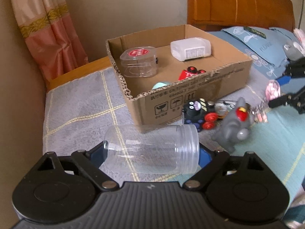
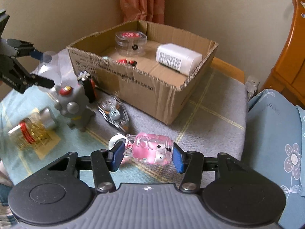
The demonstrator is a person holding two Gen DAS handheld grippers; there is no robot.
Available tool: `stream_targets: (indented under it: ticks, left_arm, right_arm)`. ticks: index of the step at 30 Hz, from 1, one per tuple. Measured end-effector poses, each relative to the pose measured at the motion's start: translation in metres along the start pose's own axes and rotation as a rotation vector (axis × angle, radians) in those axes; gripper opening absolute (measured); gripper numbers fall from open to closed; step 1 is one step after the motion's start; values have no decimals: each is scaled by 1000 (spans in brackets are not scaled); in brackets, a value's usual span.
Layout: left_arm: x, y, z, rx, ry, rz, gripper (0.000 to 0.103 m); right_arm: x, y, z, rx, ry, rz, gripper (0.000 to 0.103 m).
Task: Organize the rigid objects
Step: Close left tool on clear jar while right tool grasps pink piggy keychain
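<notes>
My left gripper [image 1: 150, 152] is shut on a clear plastic jar [image 1: 152, 148], held sideways above the bed, short of the cardboard box [image 1: 190, 97]. My right gripper [image 2: 147, 155] is shut on a pink see-through bottle [image 2: 150, 148], held sideways in front of the same box [image 2: 152, 95]. The box holds a clear tub with a red lid [image 1: 139, 61], a white container [image 1: 190, 48], a red toy car [image 1: 190, 72] and a pale green object [image 1: 160, 85]. The right gripper also shows in the left wrist view [image 1: 282, 87], and the left gripper in the right wrist view [image 2: 45, 70].
On the bed beside the box lie a grey figure [image 1: 234, 126], a black toy train [image 1: 198, 112], a clear packet [image 2: 114, 112] and a gold-and-silver item [image 2: 32, 129]. A blue pillow [image 1: 253, 40], wooden headboard [image 1: 238, 3], wall and curtain [image 1: 47, 28] surround the bed.
</notes>
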State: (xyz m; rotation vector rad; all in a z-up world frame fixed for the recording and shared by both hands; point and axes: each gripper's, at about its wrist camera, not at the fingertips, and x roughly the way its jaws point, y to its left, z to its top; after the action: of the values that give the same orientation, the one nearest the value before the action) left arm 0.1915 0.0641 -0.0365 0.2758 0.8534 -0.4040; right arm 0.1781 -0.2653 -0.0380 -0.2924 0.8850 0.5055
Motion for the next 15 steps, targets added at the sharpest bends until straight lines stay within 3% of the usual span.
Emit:
stream_targets:
  ticks: [15]
  left_arm:
    - [-50,-8,26,66,-17,-47,92]
  right_arm:
    - [-58,11,25,-36,-57,-40,57]
